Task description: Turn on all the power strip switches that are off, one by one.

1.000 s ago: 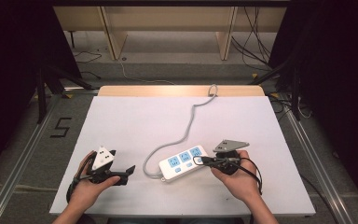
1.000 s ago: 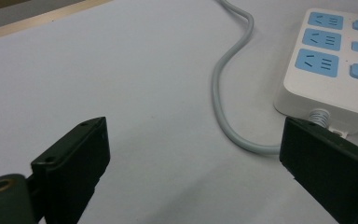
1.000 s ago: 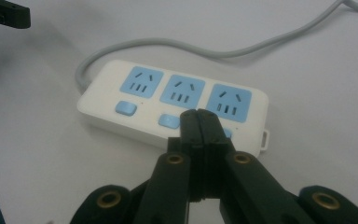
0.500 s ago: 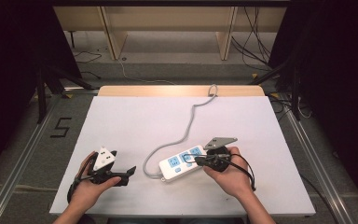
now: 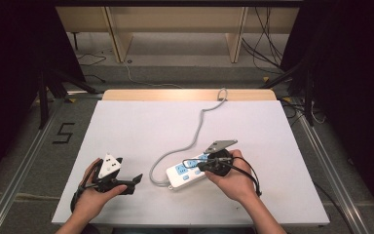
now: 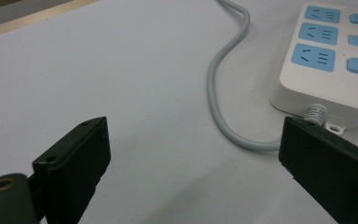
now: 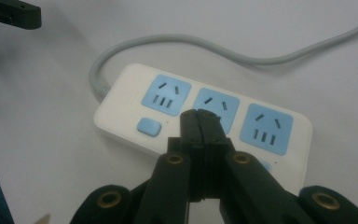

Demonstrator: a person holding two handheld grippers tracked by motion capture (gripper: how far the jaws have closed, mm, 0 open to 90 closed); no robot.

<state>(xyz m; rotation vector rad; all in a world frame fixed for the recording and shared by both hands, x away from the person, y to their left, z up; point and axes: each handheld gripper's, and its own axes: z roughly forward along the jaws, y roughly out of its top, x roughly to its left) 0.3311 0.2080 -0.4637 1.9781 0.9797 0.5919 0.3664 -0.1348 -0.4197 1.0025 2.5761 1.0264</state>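
Note:
A white power strip (image 5: 182, 174) with three blue sockets lies on the white table, its grey cable (image 5: 197, 129) snaking off toward the far edge. My right gripper (image 5: 198, 166) is shut with nothing between its jaws. In the right gripper view its tip (image 7: 199, 114) hovers over the strip's (image 7: 121, 95) middle socket, next to a blue switch (image 7: 149, 126). My left gripper (image 5: 133, 183) rests at the front left, open and empty. In the left gripper view its jaws (image 6: 191, 149) stand wide apart, pointing at the strip's (image 6: 326, 88) cable end.
The white table top (image 5: 126, 126) has a wooden strip (image 5: 185, 94) along its far edge, where the cable (image 6: 212, 79) drops off. Metal rails (image 5: 24, 161) run along both sides, and a "5" (image 5: 63, 132) is marked on the floor at left.
My right gripper has shifted left along the power strip, staying shut. The left gripper and the strip have not moved.

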